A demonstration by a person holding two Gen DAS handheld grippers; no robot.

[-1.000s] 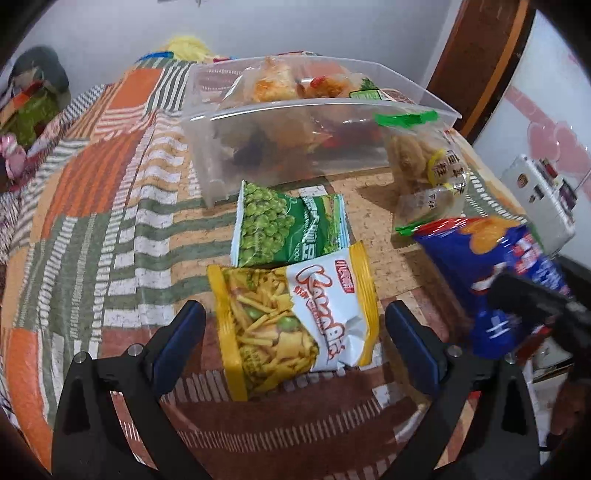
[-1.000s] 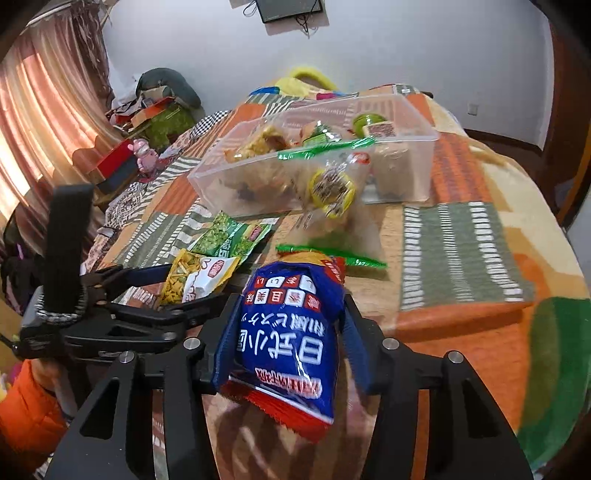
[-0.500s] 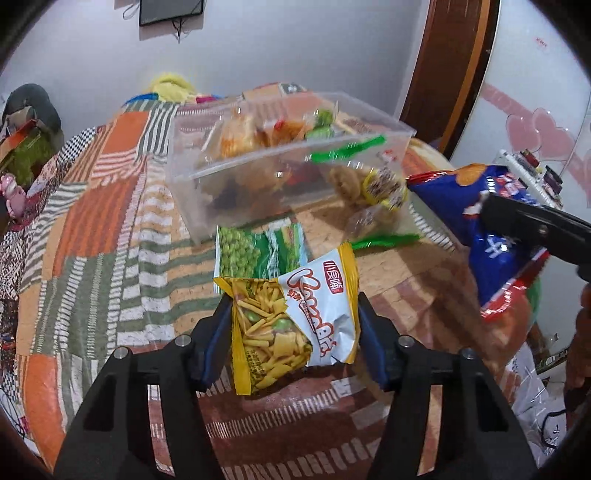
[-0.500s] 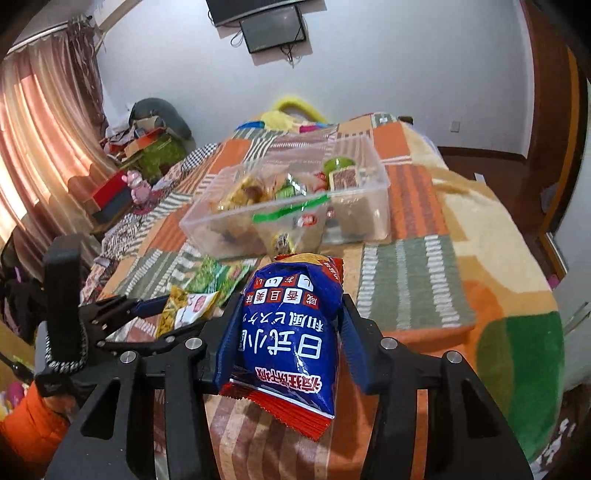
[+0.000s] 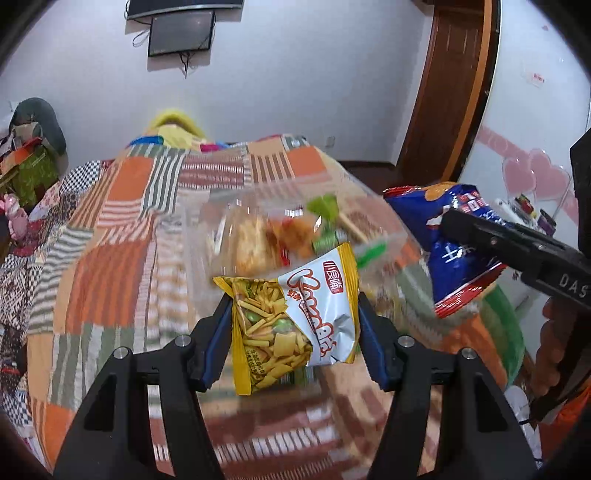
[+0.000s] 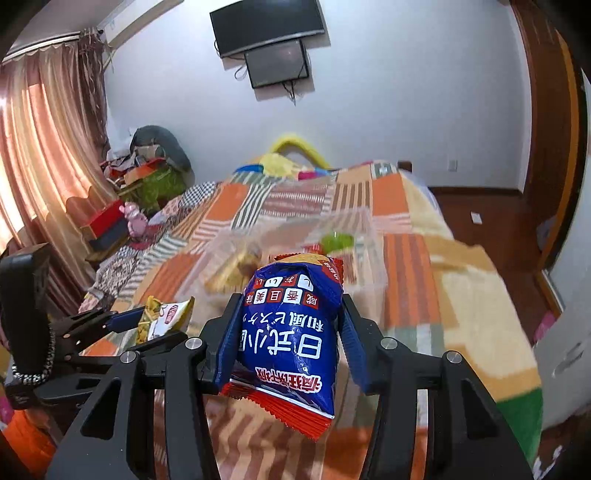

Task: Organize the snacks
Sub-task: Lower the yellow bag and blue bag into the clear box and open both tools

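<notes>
The yellow snack bag (image 5: 295,317) is clamped in the left claw (image 5: 293,334), raised before the clear bin (image 5: 295,229) on the bed (image 5: 110,258); its face is shown only there. The blue snack bag (image 6: 291,332) is gripped upside down by the right claw (image 6: 286,343), long axis pointing forward toward the bin.

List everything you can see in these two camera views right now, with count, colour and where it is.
Yellow snack bag: one, yellow and white, clamped in the left gripper, lifted above the bed.
Blue snack bag: one, blue with red edges, clamped in the right gripper.
Clear bin: one, transparent, on the blanket beyond both bags, blurred, with several snack packets inside.
Patchwork blanket: one, orange, green and white, covering the bed.
Wall screen: one, black, high on the white wall.
Curtain: pinkish, at the left of the right wrist view.
Left gripper: black with blue pads, shut on the yellow bag.
Right gripper: black with blue pads, shut on the blue bag.
</notes>
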